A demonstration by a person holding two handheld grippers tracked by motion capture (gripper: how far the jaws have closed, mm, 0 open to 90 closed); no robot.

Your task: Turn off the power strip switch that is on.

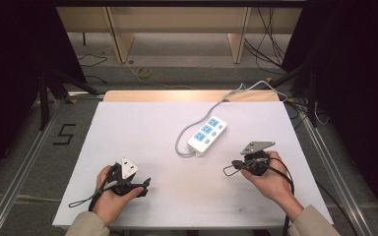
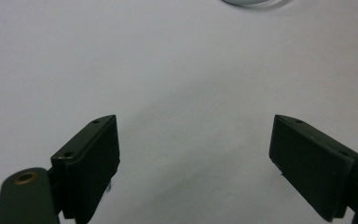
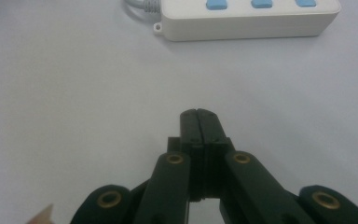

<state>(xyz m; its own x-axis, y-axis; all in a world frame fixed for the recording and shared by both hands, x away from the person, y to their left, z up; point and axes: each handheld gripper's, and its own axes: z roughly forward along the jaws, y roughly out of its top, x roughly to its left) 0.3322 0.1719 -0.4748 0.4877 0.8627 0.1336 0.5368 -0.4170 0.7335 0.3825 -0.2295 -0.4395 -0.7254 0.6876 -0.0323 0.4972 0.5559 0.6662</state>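
Observation:
A white power strip [image 1: 207,133] with blue sockets lies slantwise at the middle of the white table [image 1: 142,132], its grey cable [image 1: 182,137] looping off to the far edge. In the right gripper view the power strip [image 3: 251,21] sits a little beyond my right gripper [image 3: 199,114], whose jaws are pressed together with nothing between them. My right gripper [image 1: 229,168] rests on the table just right of the strip's near end. My left gripper [image 1: 145,185] sits at the near left, jaws wide apart over bare table, as the left gripper [image 2: 193,140] view confirms.
The table's near edge runs just under both hands. Beyond the far edge are a wooden strip [image 1: 128,96], floor cables and wooden frame legs [image 1: 120,39]. A "5" mark [image 1: 65,133] is on the floor at left. Dark stands flank both sides.

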